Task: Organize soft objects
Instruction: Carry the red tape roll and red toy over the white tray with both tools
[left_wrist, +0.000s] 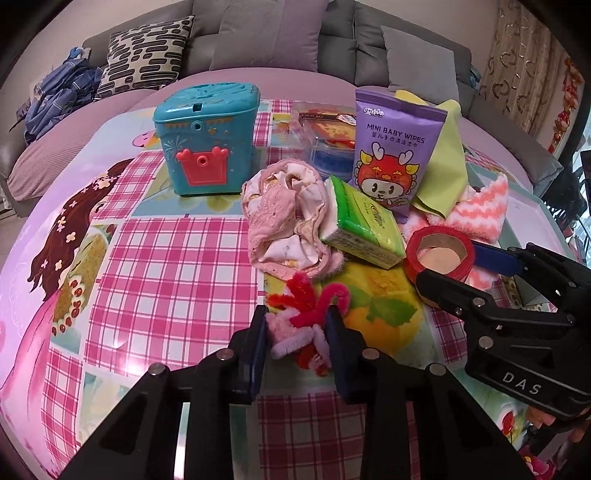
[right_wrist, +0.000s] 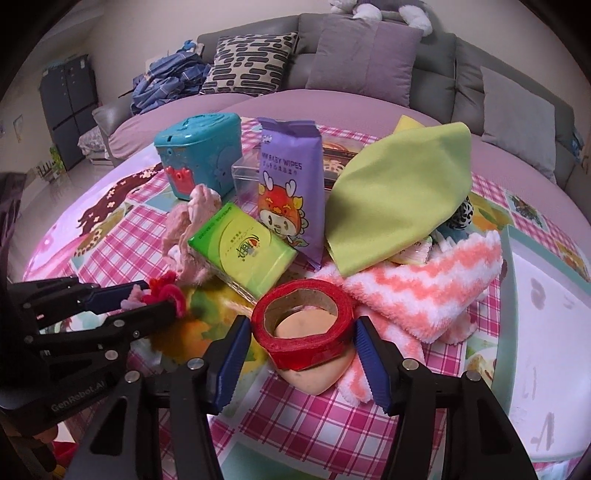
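Left gripper (left_wrist: 297, 328) clamped on the pipe-cleaner bundle (left_wrist: 306, 314); right gripper (right_wrist: 299, 354) straddles the tape roll (right_wrist: 304, 328).
Right jaws half-wide, pads just off the roll, which sits on a peach pad on the checked surface (right_wrist: 314, 435).

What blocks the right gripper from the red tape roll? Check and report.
Nothing visible. The right gripper straddles the red tape roll, pads beside its sides with small gaps showing; the roll lies on a peach pad.

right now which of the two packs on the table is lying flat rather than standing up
The green tissue pack lies flat, leaning on the pink garment. The purple baby wipes pouch behind it stands upright.
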